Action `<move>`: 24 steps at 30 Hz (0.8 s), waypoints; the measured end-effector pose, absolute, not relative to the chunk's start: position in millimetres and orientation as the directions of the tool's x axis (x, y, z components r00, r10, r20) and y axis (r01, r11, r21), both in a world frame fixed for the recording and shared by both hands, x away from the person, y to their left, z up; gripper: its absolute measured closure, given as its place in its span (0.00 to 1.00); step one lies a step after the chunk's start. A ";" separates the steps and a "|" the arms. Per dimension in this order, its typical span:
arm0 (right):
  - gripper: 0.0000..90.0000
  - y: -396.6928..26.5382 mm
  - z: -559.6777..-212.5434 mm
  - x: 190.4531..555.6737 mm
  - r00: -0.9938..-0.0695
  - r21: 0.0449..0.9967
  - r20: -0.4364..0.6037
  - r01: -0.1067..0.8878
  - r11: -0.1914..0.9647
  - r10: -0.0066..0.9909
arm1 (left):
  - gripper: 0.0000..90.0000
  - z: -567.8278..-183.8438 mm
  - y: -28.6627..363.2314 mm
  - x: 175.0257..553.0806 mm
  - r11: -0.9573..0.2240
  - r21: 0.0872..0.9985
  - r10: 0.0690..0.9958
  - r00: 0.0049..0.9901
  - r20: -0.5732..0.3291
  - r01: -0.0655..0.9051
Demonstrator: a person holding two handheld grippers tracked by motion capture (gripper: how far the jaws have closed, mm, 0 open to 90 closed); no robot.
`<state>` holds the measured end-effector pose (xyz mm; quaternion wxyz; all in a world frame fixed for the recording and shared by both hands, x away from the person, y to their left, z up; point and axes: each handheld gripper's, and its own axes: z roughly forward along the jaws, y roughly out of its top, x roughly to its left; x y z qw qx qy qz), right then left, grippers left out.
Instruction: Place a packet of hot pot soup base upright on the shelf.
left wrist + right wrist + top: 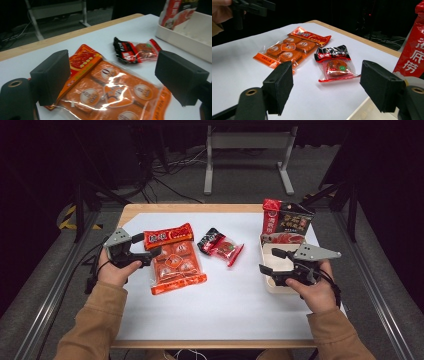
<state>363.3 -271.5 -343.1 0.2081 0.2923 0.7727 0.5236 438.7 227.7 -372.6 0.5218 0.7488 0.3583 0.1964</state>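
An orange multi-piece snack pack [177, 265] lies flat on the white table cover, with a long red snack pack [168, 235] along its far end. A small red-and-black packet [221, 246] lies to their right. My left gripper [147, 245] is open at the orange pack's left edge; in the left gripper view its jaws straddle the orange pack [112, 95] from above with nothing gripped. My right gripper [272, 261] is open over the left rim of a white tray [280, 287]. In the right gripper view the small packet [335, 65] lies ahead between its jaws.
A tall red-and-black bag [285, 222] stands in the far end of the tray. The table's wooden edge [190, 208] runs along the back, with a metal stand [247, 140] and cables on the floor behind it. Bare white cover lies at the front middle.
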 end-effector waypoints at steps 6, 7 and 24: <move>0.30 -271.0 -343.9 363.0 -0.745 0.930 -0.018 0.233 0.285 0.667 | 0.18 -383.1 236.3 458.7 -0.205 0.905 0.767 0.635 -0.087 0.372; 0.30 -270.8 -344.1 363.0 -0.745 0.929 -0.019 0.233 0.286 0.667 | 0.19 -384.9 237.9 461.9 -0.202 0.904 0.771 0.630 -0.091 0.378; 0.30 -268.8 -347.1 360.5 -0.752 0.928 -0.025 0.228 0.295 0.659 | 0.21 -403.9 260.2 498.6 -0.112 0.926 0.818 0.563 -0.120 0.361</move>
